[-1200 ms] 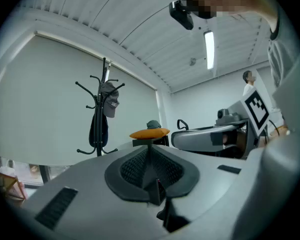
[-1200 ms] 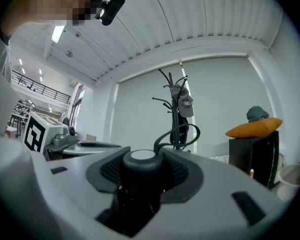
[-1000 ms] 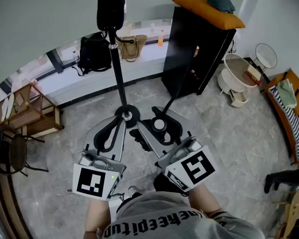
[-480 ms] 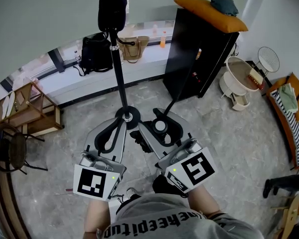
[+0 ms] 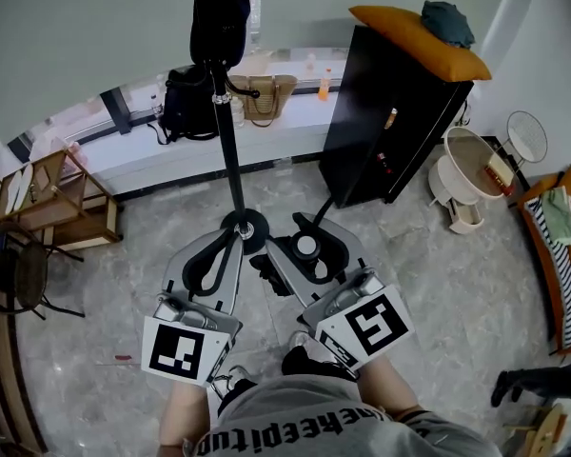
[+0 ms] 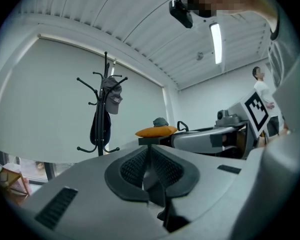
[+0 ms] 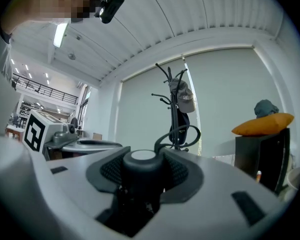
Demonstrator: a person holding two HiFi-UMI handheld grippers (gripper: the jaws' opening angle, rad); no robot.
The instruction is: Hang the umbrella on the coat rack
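Both units: pale grey moulded shells, broad and flat, narrowing toward the jaws. This goes for the left gripper [image 5: 231, 244] and the right gripper [image 5: 305, 244] alike. Black rubber pads [image 6: 134, 168] with a fine mesh texture line the inner jaw faces. A dark rectangular slot [image 6: 54, 206] sits behind the pads on each side. At the rear of each gripper is a white marker cube [image 5: 183, 350] with black square patterns. Behind the cubes is a grey T-shirt [image 5: 305, 425] with black lettering.
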